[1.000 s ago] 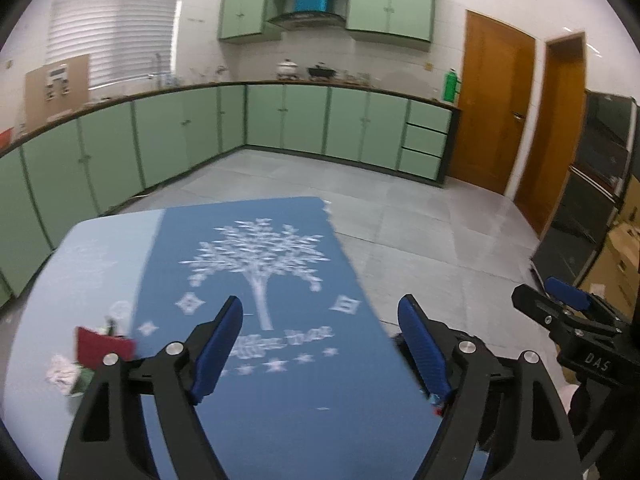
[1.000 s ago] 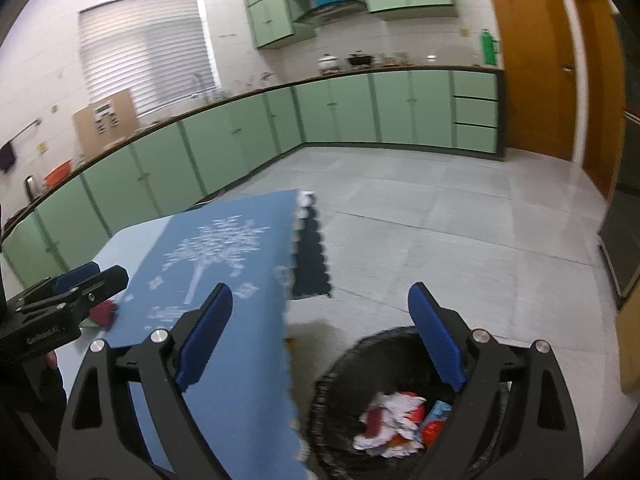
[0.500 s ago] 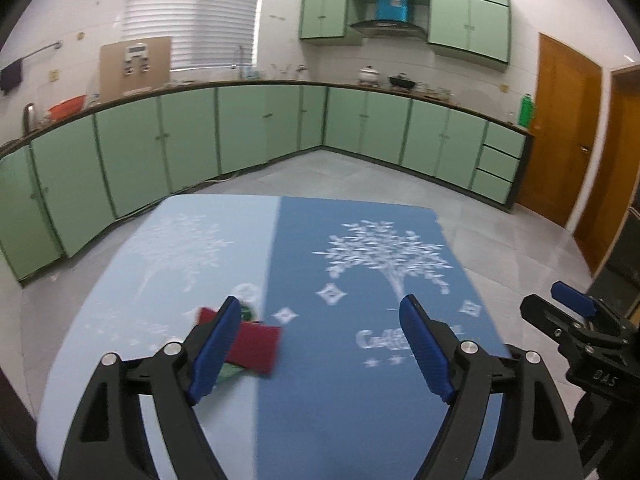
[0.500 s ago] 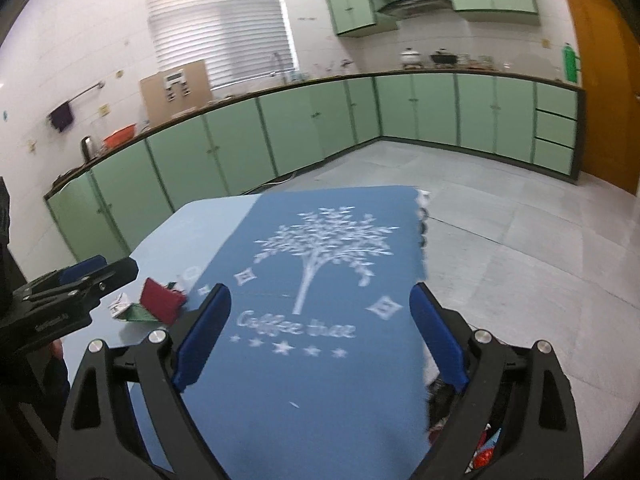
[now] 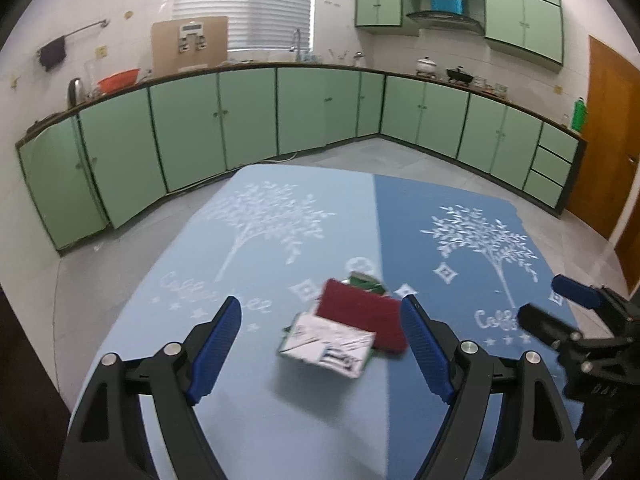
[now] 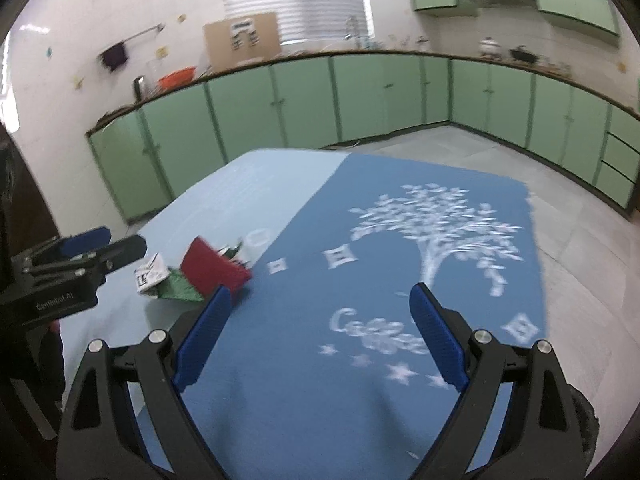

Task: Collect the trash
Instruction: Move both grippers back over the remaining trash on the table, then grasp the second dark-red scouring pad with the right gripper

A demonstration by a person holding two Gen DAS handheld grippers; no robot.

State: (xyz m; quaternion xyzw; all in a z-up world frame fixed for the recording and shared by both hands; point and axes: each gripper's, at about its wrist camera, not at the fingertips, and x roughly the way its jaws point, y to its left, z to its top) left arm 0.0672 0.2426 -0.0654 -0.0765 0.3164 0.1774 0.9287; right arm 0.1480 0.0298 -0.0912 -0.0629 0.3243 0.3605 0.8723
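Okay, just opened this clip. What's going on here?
A person with a gripper in each hand is clearing litter off a table covered in a two-tone blue cloth. A small pile sits near the middle: a red packet, a white printed wrapper and something green underneath. The left gripper is open and aimed at the pile, not touching it. The right gripper is open and empty, over the darker half of the cloth.

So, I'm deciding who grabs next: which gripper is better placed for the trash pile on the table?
Left. The left gripper is open with the red wrapper and white wrapper lined up between its fingers. The right gripper, also open, faces bare tablecloth; the pile sits off to its left.
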